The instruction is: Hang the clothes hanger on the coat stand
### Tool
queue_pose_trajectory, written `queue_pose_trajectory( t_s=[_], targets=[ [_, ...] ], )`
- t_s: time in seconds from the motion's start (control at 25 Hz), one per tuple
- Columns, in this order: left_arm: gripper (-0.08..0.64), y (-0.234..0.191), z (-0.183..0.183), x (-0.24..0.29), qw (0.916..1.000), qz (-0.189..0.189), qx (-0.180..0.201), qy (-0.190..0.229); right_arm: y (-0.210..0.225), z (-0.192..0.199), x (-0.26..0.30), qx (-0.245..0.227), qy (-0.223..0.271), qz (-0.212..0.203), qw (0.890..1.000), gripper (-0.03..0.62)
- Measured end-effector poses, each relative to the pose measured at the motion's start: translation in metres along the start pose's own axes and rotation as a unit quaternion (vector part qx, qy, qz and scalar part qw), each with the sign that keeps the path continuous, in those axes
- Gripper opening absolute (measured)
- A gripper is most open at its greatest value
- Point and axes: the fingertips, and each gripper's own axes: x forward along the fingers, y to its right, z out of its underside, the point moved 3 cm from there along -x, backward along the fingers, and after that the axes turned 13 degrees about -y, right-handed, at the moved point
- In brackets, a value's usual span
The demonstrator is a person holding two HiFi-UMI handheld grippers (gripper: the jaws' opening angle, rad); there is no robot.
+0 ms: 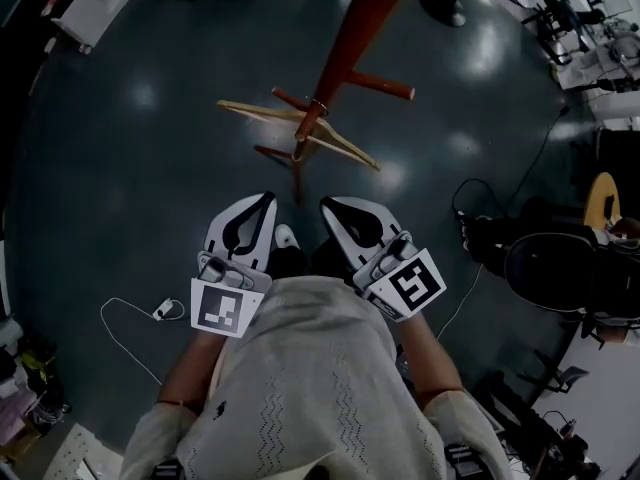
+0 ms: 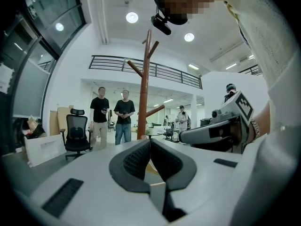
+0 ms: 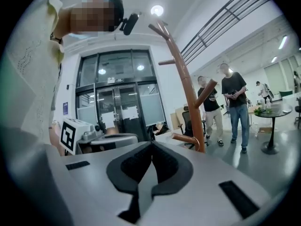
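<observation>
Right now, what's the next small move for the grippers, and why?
Probably none beyond holding back: the wooden hanger already seems to hang from the coat stand by its hook, and the left gripper and right gripper are both shut, empty and clear of it.

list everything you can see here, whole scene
coat stand: one, reddish-brown, on the floor, top centre of the head view
clothes hanger: one, pale wood, hooked on a low peg of the coat stand
cable: one, white, on the floor at the left
office chair: one, black, left of the bystanders
bystanders: two near, dark tops, beyond the coat stand
round table: one, dark, far right in the right gripper view
sweater: one, cream, bottom of the head view
left gripper: one, white and black, jaws together, empty
right gripper: one, white and black, jaws together, empty
</observation>
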Motion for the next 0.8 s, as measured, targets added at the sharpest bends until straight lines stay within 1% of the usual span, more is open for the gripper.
queue_pose_trajectory(
  t_s=[0.08,0.24,0.32,0.4,0.44,0.68,0.8],
  targets=[
    [0.014,0.0,-0.002,0.001,1.0,0.0,-0.002,0.002,-0.001,-0.009,-0.006,0.016,0.026,0.023,0.999,0.018],
    [0.014,0.006,-0.001,0.002,0.9999,0.011,0.0,-0.002,-0.006,-0.019,-0.018,0.011,0.047,0.089,0.995,0.018],
    [0.014,0.01,0.0,0.003,0.9998,0.019,0.0,-0.003,-0.005,-0.018,-0.022,0.036,0.057,0.107,0.992,0.018],
    [0.014,0.014,0.002,0.004,0.9996,0.026,0.001,-0.009,-0.004,-0.014,-0.022,0.063,0.06,0.115,0.99,0.018],
    [0.014,0.015,0.002,0.004,0.9995,0.029,0.001,-0.011,-0.004,-0.012,-0.022,0.067,0.058,0.117,0.989,0.018],
    [0.014,0.02,-0.001,0.003,0.9988,0.046,0.005,-0.016,-0.009,-0.007,-0.021,0.062,0.045,0.121,0.99,0.018],
    [0.014,0.021,0.002,0.003,0.9987,0.047,0.005,-0.016,-0.009,0.0,-0.021,0.065,0.036,0.119,0.99,0.018]
  ],
)
